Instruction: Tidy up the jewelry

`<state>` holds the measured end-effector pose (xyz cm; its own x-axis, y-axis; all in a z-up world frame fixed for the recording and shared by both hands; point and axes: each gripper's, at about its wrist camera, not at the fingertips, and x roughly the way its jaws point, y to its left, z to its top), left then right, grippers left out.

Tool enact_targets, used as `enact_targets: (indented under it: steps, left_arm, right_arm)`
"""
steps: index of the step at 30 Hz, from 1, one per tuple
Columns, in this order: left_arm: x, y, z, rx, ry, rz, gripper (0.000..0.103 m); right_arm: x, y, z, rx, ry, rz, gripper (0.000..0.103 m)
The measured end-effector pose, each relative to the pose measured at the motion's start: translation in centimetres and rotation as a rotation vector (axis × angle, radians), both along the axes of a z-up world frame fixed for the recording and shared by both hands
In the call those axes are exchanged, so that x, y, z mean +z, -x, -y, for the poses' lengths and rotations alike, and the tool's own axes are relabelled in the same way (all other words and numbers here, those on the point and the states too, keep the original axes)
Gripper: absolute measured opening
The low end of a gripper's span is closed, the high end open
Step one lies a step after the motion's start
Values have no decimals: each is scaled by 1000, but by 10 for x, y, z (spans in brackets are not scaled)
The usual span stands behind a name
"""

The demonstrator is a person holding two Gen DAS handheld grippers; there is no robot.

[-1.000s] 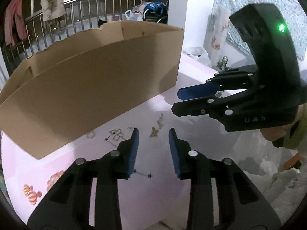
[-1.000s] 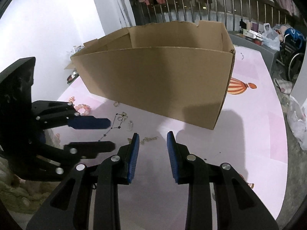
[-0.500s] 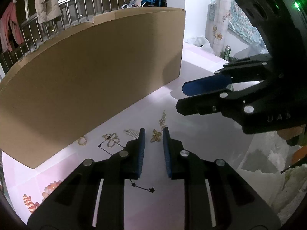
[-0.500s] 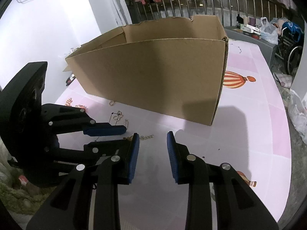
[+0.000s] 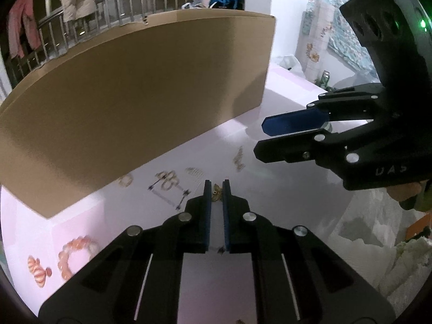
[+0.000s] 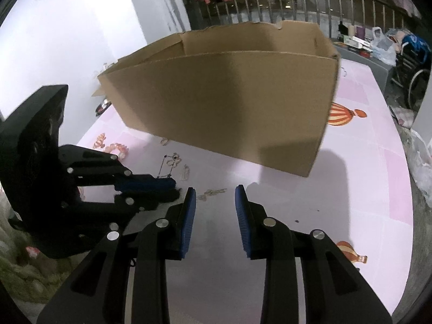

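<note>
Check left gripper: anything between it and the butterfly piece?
Nothing visible. The left gripper has just been closing, and the butterfly charm sits directly between its fingertips on the pink table. The other jewelry lies to the sides, and the cardboard box stands behind.

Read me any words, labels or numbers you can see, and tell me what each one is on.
"UAS", or maybe "DAS": raised letters on the right hand-held gripper; the first letter is unclear.
Cardboard box: no print visible.
Items behind the box: too small to read.
</note>
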<state>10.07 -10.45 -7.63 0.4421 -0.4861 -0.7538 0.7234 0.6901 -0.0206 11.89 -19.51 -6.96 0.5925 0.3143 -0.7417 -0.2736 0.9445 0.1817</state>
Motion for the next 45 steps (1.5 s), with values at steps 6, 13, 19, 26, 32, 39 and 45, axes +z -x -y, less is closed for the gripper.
enact_targets:
  steps: [6,13,19,26,32,39,45]
  left_arm:
    - [1,0,-18,48,5,-13,7]
    - [2,-3,-24,74,13,-18,7]
    - [2,0,-20,83,18,-19,7]
    - [1,-3,-21,93,27,-20,7]
    - [1,-3,-26,104,36,-16,7]
    - [8,1,-34,117,51,-1,7]
    - [24,7,-47,133,86,22,7]
  right_arm:
    - [-5,-8,-14,47,66,11,38]
    - [-14,-14,-23,85,160,34,34]
    - [-14,-12,-24,101,165,33,19]
    - [-13,-12,-19,88,98,10,3]
    - [-2,-5,-7,42,34,16,3]
    - [20,9,7,0,-8,61,3]
    - [47,16,14,-21,-39,123,3]
